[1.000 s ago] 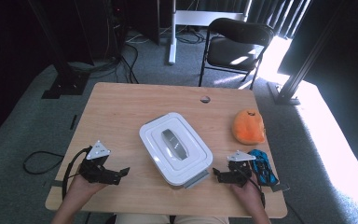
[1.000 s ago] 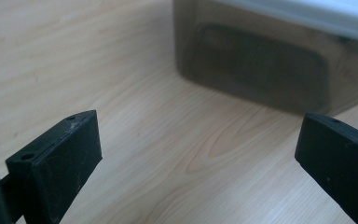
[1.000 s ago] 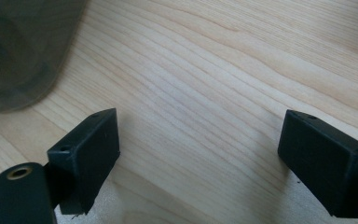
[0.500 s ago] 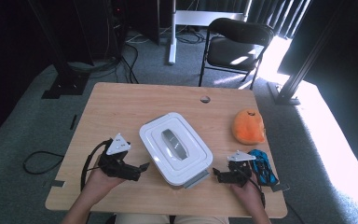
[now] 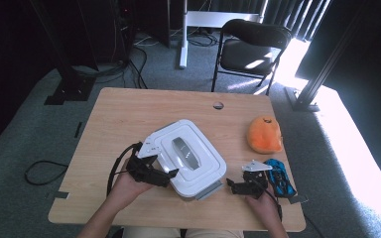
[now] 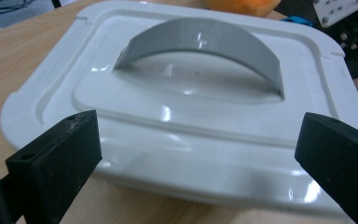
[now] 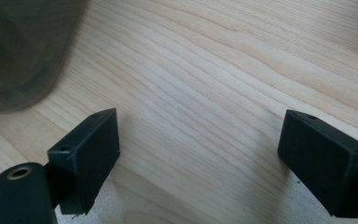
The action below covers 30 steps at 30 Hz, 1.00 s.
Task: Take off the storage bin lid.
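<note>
A white lidded container (image 5: 188, 156) with a grey arched handle (image 5: 184, 150) sits in the middle of the wooden table (image 5: 129, 114). My left gripper (image 5: 171, 174) is at its near-left side, open. In the left gripper view the jaws stand wide apart on either side of the container's wall (image 6: 205, 154), with the handle (image 6: 200, 46) beyond. My right gripper (image 5: 233, 186) rests open on the table just right of the container's grey corner latch (image 5: 208, 191). In the right gripper view my right gripper (image 7: 200, 149) holds nothing, and bare wood lies between its jaws. The grey latch (image 7: 18, 51) shows at the upper left.
An orange soft object (image 5: 264, 134) lies at the right of the table, and a blue object (image 5: 280, 178) lies just right of my right hand. A cable hole (image 5: 218, 105) is near the far edge. A black chair (image 5: 250, 47) stands beyond the table.
My left gripper has moved right from near the table's left edge up to the container's side. The right gripper has stayed put.
</note>
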{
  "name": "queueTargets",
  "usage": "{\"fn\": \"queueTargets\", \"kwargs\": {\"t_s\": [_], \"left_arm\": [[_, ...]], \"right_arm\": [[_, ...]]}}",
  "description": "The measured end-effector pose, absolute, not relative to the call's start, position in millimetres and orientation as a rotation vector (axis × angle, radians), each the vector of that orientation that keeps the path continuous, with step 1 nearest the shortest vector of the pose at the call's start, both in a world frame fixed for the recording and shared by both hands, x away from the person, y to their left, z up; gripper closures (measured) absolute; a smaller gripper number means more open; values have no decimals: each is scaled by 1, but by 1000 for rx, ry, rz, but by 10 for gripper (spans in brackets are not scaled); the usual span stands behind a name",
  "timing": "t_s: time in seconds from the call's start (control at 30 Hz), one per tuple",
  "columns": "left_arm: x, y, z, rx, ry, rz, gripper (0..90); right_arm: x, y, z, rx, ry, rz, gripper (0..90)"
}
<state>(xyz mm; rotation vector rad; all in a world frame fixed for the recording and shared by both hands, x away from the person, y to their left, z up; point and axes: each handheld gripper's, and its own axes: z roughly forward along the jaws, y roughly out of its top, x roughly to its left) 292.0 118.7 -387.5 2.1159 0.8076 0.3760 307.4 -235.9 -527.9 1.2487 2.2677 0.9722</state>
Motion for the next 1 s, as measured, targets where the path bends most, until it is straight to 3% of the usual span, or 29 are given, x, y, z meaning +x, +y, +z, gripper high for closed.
{"fn": "queueTargets", "kwargs": {"t_s": [0.83, 1.0], "left_arm": [[310, 48, -403, 2124, 946, 411, 11], [308, 47, -404, 2083, 969, 449, 79]], "right_arm": [[307, -236, -528, 1250, 2265, 972, 124], [306, -236, -528, 1252, 2264, 971, 125]]}}
